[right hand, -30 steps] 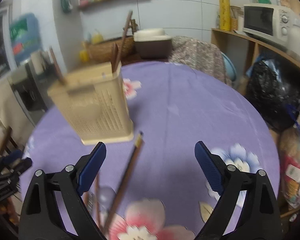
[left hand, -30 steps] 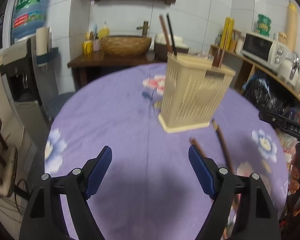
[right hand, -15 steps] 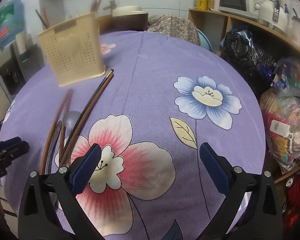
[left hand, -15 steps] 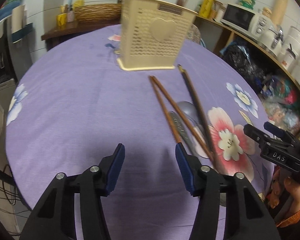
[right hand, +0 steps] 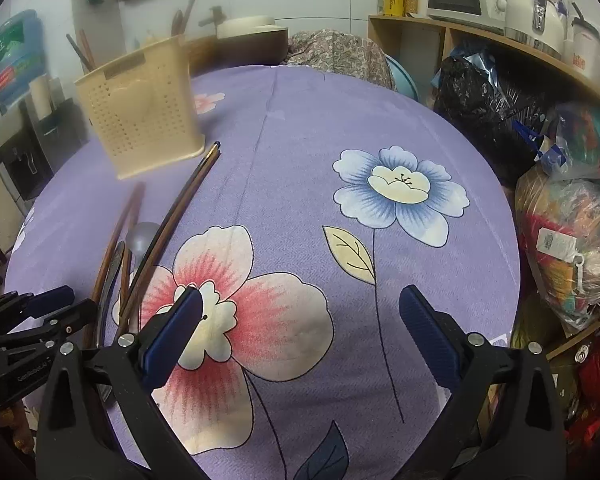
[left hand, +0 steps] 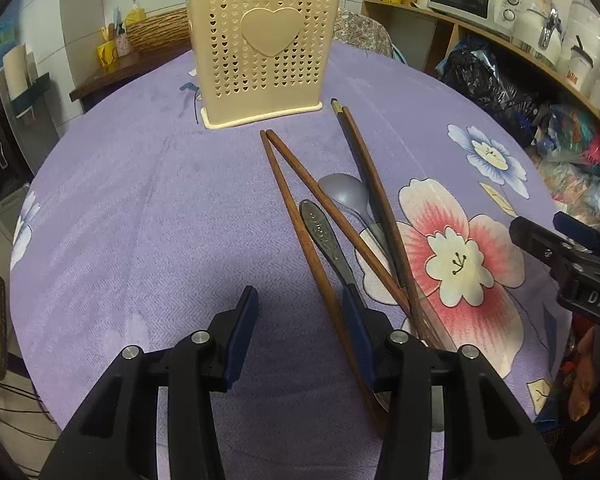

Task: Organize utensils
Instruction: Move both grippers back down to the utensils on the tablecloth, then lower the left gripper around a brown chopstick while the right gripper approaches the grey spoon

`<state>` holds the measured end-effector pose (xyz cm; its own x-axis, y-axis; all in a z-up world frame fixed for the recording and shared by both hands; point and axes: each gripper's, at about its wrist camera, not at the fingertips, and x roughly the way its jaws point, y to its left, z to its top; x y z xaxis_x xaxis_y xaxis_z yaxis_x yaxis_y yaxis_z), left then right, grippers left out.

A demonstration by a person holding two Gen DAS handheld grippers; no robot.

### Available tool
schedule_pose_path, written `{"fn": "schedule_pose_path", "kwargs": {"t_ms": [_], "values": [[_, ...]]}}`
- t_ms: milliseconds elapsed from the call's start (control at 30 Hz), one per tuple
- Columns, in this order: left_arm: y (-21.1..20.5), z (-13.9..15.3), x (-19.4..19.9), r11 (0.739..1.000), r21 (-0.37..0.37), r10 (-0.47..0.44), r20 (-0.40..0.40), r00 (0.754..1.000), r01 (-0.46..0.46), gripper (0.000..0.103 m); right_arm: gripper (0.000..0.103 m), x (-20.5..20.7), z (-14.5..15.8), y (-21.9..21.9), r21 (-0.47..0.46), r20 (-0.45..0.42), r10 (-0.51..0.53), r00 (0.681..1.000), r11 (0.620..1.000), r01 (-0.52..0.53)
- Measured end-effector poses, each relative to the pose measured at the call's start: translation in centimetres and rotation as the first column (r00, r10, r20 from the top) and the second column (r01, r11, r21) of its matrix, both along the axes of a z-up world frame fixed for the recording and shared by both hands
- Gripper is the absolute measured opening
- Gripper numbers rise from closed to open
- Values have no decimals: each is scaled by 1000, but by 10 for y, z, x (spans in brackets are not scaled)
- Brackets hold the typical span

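The left gripper [left hand: 300, 312] has dropped toward the chopsticks [left hand: 296, 216] at one o'clock, jaws closing on nothing yet. The right gripper [right hand: 300, 320] (empty) gapes wide, so pickup looks imminent.

Both hand-held tools are built alike: matte black plastic frames with ribbed, triangular cut-out arms that fork into two fingers. The left claw [left hand: 298, 312] carries flat dark-blue pads [left hand: 242, 330] on the inner faces of its fingers, and round silver screw heads sit at the pivots behind each pad, two on each side. The right claw [right hand: 300, 320] has the same black arms, the same silver screws and blue pads [right hand: 424, 332] with a fine ridged texture. Seen from the side, its black body bears white letters reading "DAS". The left tool's side shows smaller pale lettering, too small to read.
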<state>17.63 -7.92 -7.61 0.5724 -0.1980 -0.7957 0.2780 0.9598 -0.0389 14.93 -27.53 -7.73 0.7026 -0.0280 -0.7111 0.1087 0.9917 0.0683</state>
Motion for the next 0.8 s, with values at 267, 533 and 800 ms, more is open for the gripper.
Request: {"fn": "schedule_pose_path", "kwargs": {"t_ms": [267, 533, 800], "values": [[19, 0, 9, 997, 50, 54, 23, 998, -56, 36, 97, 5, -1, 7, -11, -23, 29, 999, 1000, -29], [54, 2, 29, 994, 25, 105, -7, 994, -105, 35, 97, 42, -6, 41, 44, -104, 143, 984, 989, -139], [55, 2, 31, 994, 17, 106, -1, 994, -105, 35, 97, 79, -25, 90, -38, -185, 167, 968, 983, -177]]}}
